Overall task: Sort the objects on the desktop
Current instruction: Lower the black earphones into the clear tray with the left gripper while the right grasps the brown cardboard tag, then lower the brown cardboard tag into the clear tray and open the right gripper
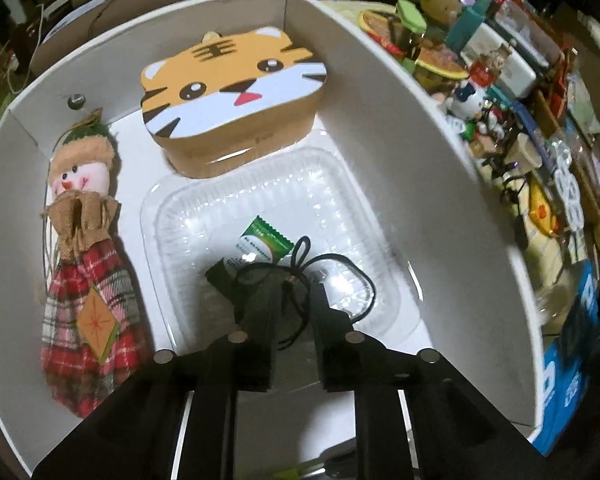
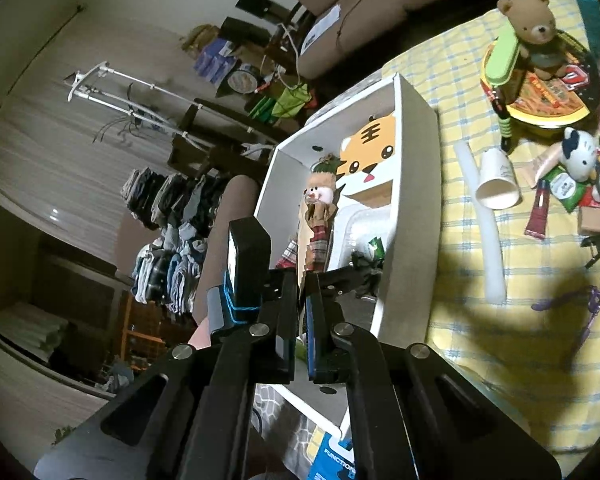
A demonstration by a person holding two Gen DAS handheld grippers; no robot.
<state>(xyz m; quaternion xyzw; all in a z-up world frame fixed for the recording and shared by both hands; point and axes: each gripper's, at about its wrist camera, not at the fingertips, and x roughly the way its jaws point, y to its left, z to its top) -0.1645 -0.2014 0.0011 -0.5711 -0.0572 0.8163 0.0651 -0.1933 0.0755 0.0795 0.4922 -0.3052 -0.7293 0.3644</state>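
— Tongs first: what do the left tongs (image 1: pixel 290 280) have?
— Their two fingers stand a little apart over the clear plastic tray (image 1: pixel 268 216), with a coiled black cable (image 1: pixel 320 276) between and around the tips. Whether they actually pinch it, I cannot tell.
— And the right tongs (image 2: pixel 302 292)?
— Nearly closed, only a thin gap between the blue pads, nothing visibly held. They hover over the near end of the white box (image 2: pixel 414 184).
— What lies in that box?
— The tray holds the cable and a green sachet (image 1: pixel 266 238). Behind the tray sits a tiger-face box (image 1: pixel 236 92); left of the tray lies a snowman doll (image 1: pixel 84 216) in plaid.
— Outside the box?
— Right of it, on the checked desk (image 2: pixel 480 340): a paper cup (image 2: pixel 498 180) on its side, a white tube (image 2: pixel 484 224), a teddy bear (image 2: pixel 530 20).
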